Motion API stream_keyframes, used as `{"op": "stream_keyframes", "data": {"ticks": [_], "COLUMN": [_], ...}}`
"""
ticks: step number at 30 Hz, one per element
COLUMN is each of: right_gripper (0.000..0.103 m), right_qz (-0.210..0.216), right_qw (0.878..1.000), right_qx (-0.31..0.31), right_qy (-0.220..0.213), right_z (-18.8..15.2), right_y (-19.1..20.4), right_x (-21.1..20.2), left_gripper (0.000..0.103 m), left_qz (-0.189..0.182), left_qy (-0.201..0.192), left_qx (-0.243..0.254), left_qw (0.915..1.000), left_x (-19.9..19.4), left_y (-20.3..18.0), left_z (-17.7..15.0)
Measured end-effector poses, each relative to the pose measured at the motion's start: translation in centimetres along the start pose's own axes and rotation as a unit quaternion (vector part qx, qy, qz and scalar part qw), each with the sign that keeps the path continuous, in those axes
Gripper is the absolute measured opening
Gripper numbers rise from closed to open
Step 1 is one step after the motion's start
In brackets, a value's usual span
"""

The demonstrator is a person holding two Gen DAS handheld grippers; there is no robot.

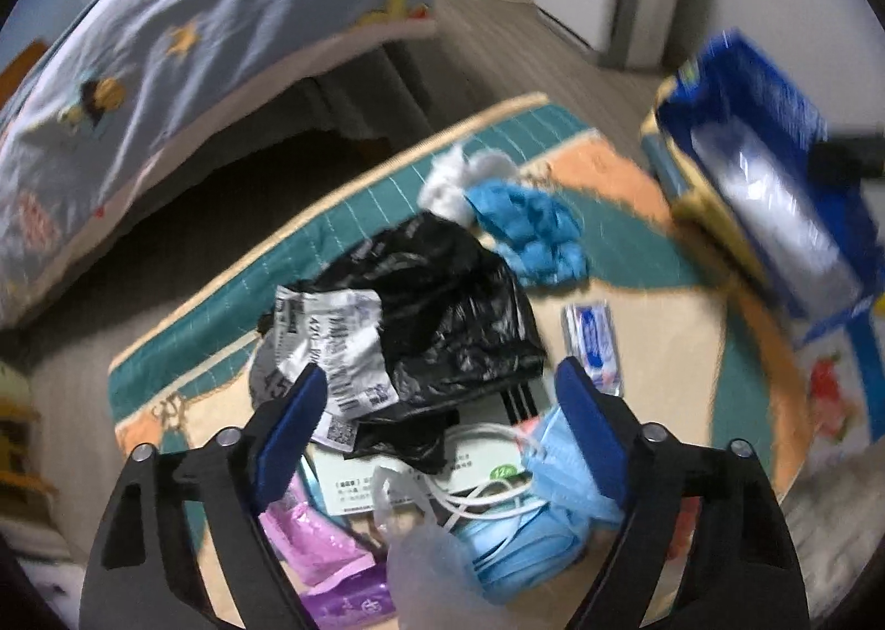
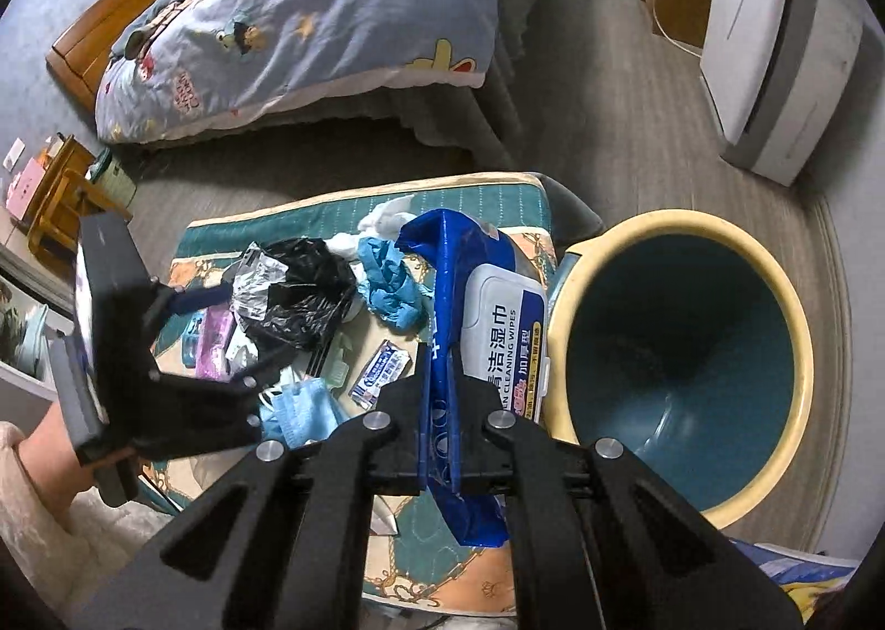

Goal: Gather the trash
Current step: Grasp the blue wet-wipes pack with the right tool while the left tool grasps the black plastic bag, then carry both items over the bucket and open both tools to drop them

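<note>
A pile of trash lies on a patterned cushion (image 1: 652, 353): a black plastic bag (image 1: 442, 309), a crumpled label (image 1: 326, 348), blue face masks (image 1: 531, 519), a crumpled blue glove (image 1: 531, 237), white tissue (image 1: 453, 182), a purple wrapper (image 1: 326, 547) and a small sachet (image 1: 594, 348). My left gripper (image 1: 437, 397) is open just above the pile. My right gripper (image 2: 440, 364) is shut on a blue wet-wipes pack (image 2: 487, 331), held beside a yellow-rimmed teal bin (image 2: 686, 381). The pack also shows in the left wrist view (image 1: 774, 198).
A bed with a blue cartoon duvet (image 2: 332, 21) stands behind the cushion. A white appliance (image 2: 785, 49) stands at the back right on the grey floor. Wooden furniture (image 2: 61, 187) is at the left. The left gripper also shows in the right wrist view (image 2: 182, 298).
</note>
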State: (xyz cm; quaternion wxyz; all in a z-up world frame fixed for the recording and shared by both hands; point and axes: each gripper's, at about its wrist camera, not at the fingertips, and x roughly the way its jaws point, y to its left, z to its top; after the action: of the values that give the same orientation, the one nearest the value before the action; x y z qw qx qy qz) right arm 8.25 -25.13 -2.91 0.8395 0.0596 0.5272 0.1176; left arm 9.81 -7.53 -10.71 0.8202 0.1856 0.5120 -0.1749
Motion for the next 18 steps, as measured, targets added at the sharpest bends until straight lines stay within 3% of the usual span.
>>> {"op": "stream_keyframes", "data": {"ticks": [5,7,9,11,18], "right_gripper": [0.004,0.004,0.004,0.004,0.004], "right_qz": [0.005,0.006,0.003,0.002,0.011], "right_qw": [1.000,1.000,1.000,1.000,1.000], "right_qx": [0.010,0.012,0.012,0.014,0.018], "right_qy": [-0.001,-0.002,-0.005,-0.006,-0.013], "right_z": [-0.1,-0.4,-0.5,-0.5,-0.4], "right_y": [-0.3,-0.5,-0.6,-0.8,-1.1], "right_x": [0.2,-0.1,-0.2,-0.2,-0.7], "left_gripper": [0.067,0.057,0.034,0.024,0.007], "left_qz": [0.027,0.036,0.042,0.045,0.030], "left_qy": [0.022,0.027,0.028,0.024,-0.021], "left_qx": [0.036,0.044,0.049,0.052,0.002], "left_qw": [0.9987,0.9980,0.9975,0.9973,0.9993], "left_x": [1.7,2.3,2.6,2.3,-1.5], "left_y": [-1.0,-1.2,-1.4,-1.3,0.6], "left_z": [-0.3,-0.5,-0.4,-0.5,0.1]}}
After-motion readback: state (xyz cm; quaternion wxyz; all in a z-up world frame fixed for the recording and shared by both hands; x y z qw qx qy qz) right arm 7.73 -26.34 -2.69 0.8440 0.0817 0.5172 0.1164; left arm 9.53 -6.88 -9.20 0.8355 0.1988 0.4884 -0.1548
